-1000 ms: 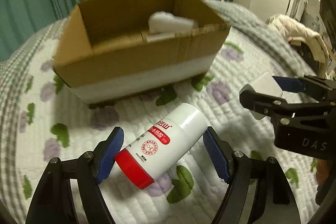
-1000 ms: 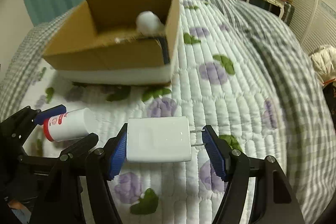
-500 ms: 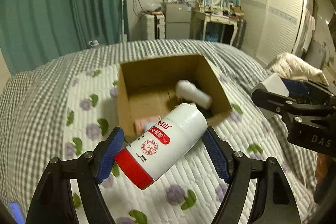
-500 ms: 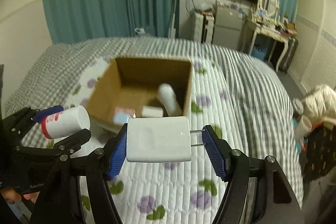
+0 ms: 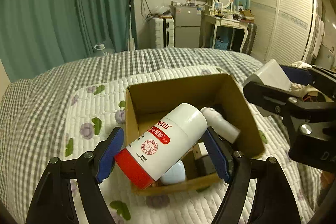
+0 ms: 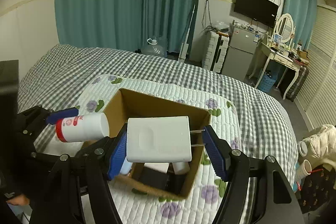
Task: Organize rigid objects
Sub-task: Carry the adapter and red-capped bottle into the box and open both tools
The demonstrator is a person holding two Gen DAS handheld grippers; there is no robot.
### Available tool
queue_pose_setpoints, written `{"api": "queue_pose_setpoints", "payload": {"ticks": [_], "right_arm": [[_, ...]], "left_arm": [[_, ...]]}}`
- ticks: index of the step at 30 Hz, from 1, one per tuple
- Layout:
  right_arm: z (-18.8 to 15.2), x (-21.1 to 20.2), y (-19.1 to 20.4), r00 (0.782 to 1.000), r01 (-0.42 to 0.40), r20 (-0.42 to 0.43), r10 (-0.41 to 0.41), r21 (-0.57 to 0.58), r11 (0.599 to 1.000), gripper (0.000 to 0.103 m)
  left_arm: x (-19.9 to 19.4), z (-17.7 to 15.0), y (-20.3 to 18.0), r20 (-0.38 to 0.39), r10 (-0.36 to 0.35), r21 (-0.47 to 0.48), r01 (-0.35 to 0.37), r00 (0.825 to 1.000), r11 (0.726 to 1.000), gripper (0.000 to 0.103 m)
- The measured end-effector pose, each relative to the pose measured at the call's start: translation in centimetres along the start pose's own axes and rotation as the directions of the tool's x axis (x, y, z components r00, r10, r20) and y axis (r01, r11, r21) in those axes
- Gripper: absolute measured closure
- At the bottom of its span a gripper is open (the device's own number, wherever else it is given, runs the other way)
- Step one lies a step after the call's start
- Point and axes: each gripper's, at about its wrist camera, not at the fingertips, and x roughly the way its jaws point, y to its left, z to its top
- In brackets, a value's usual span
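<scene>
Both claws hovering loaded over the cardboard box (image 6: 159, 106).
My left claw (image 5: 163, 152) is pinching the bottle (image 5: 166, 142) askew, my right claw (image 6: 166, 148) the charger (image 6: 158, 139); either might slip out and miss.

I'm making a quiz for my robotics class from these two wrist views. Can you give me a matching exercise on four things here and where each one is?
Things:
1. red-capped bottle
2. white charger
3. cardboard box
4. white tube

Places:
A. on the flowered quilt
B. held in the left gripper
C. lying inside the box
D. held in the right gripper

Pairs: 1-B, 2-D, 3-A, 4-C
</scene>
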Motion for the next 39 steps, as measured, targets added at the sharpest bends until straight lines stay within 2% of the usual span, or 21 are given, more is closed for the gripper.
{"api": "queue_pose_setpoints", "payload": {"ticks": [10, 18, 20, 22, 28, 33, 39], "right_arm": [[-2.0, 6.0, -1.9, 0.999, -0.006, -0.049, 0.008, 0.046, 0.999, 0.035], [-3.1, 6.3, -2.5, 0.998, -0.016, -0.055, 0.019, 0.051, 0.999, 0.035], [-3.1, 6.0, -2.7, 0.999, -0.013, -0.051, 0.016, 0.054, 0.998, 0.035], [-3.2, 5.6, -3.1, 0.999, -0.008, -0.047, 0.011, 0.059, 0.998, 0.035], [-2.7, 4.2, -3.9, 1.0, 0.004, -0.029, -0.001, 0.084, 0.996, 0.035], [-1.5, 3.4, -3.7, 1.0, 0.001, -0.003, -0.001, 0.09, 0.996, 0.035], [0.1, 5.6, -1.3, 0.999, -0.033, -0.013, 0.034, 0.064, 0.997, 0.035]], "left_arm": [[4.0, -1.6, -1.4, -0.011, -0.016, 0.063, 0.016, 1.0, 0.998, 0.024], [4.8, -2.2, -1.7, -0.028, 0.006, 0.042, -0.004, 1.0, 0.999, 0.023], [4.6, -2.2, -1.8, -0.018, 0.009, 0.04, -0.009, 1.0, 0.999, 0.021], [4.2, -2.1, -1.9, -0.007, 0.024, 0.04, -0.024, 1.0, 0.999, 0.004], [2.1, -1.1, -1.8, 0.034, 0.048, 0.058, -0.05, 0.998, 0.997, 0.003], [0.7, -0.3, 0.2, 0.048, 0.053, 0.033, -0.055, 0.997, 0.998, 0.003], [0.4, -0.5, 2.5, 0.054, 0.082, -0.003, -0.082, 0.995, 0.997, 0.003]]}}
